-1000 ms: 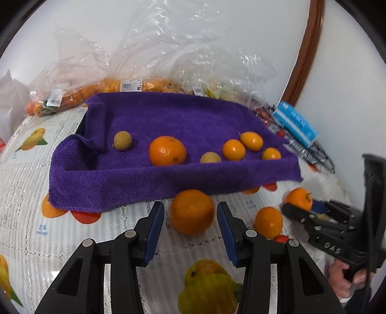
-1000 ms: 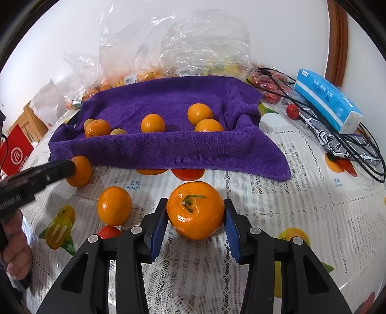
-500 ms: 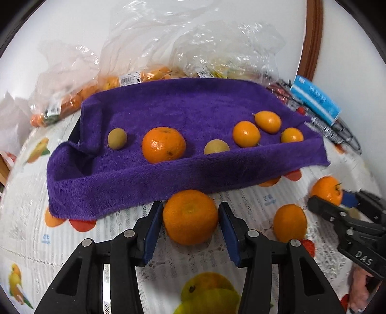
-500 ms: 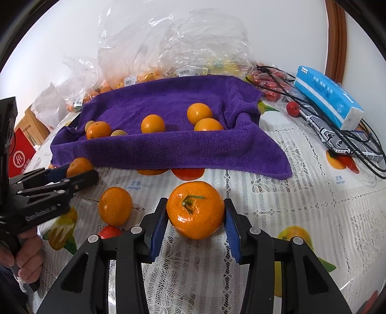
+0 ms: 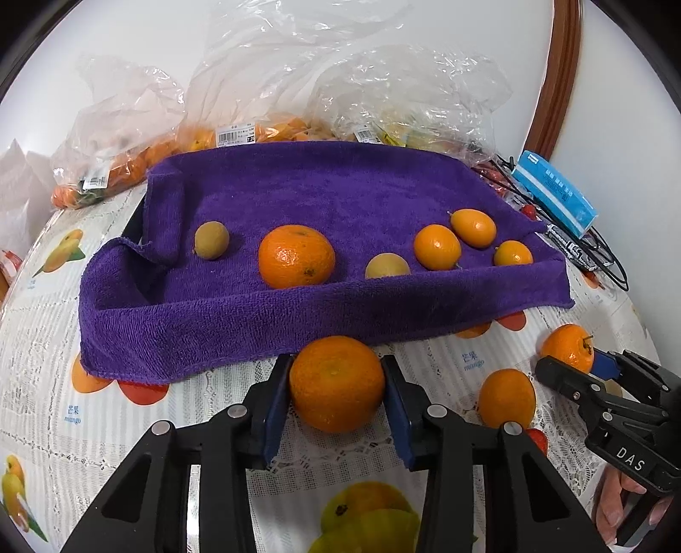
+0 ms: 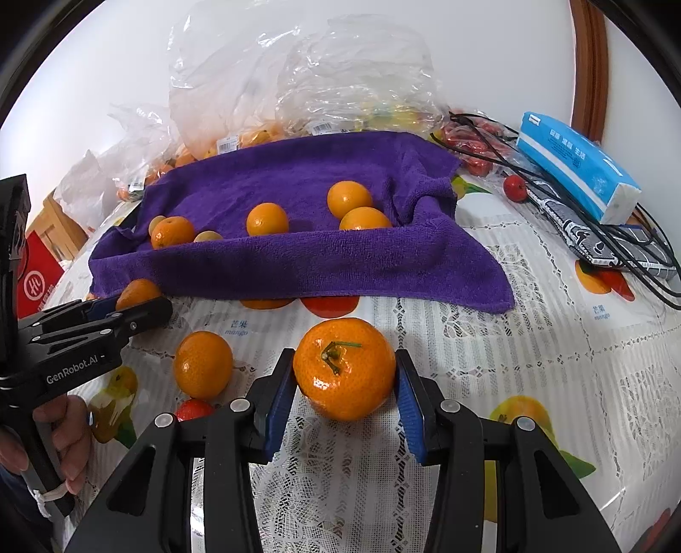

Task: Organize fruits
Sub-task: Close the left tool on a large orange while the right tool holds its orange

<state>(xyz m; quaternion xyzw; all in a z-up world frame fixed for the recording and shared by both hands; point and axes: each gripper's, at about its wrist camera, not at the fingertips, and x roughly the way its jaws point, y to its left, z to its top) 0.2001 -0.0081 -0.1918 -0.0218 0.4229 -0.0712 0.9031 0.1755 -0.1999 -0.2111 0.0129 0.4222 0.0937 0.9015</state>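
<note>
Left hand-held gripper (image 5: 337,397) closing around tangerine (image 5: 337,383) against towel edge (image 5: 213,357), right hand-held gripper (image 6: 345,389) pinching orange (image 6: 344,368)

A home dining table, by the look of it: a fruit-printed lace tablecloth (image 6: 532,361), price-labelled plastic grocery bags (image 5: 264,106) of fruit, a blue tissue pack (image 6: 574,166) and a plain white wall (image 5: 127,34).

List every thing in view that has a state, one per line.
Left gripper: closing on the stemless orange mandarin, pads touching it.
Right gripper: shut on the green-stemmed orange mandarin.
Purple terry towel: spread, edges raised, six fruits inside.
Loose orange mandarin: resting on the tablecloth, ungripped.
Clear plastic bags: crumpled, partly filled.
</note>
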